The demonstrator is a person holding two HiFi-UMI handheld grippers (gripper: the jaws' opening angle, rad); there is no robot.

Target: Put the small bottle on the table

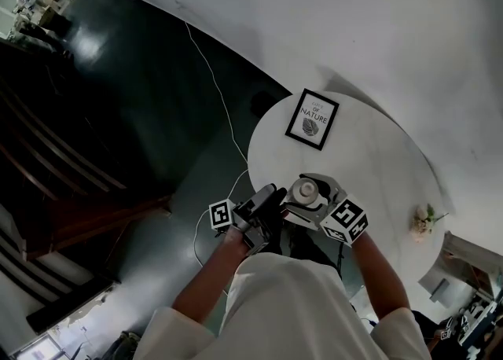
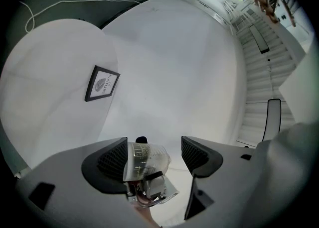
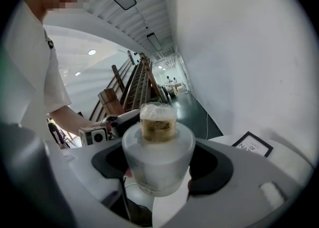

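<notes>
White table (image 1: 377, 154), right claw (image 3: 160, 163) clamping small bottle (image 3: 158, 145), amber contents

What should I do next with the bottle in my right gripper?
Probably carry it slightly forward and lower it: the right gripper is shut on the bottle, held just over the near edge of the round table, while the left gripper is open.

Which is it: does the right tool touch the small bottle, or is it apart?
Touching. The right gripper view shows the right tool with both jaws pressed against opposite sides of the small bottle, on its frosted body.
</notes>
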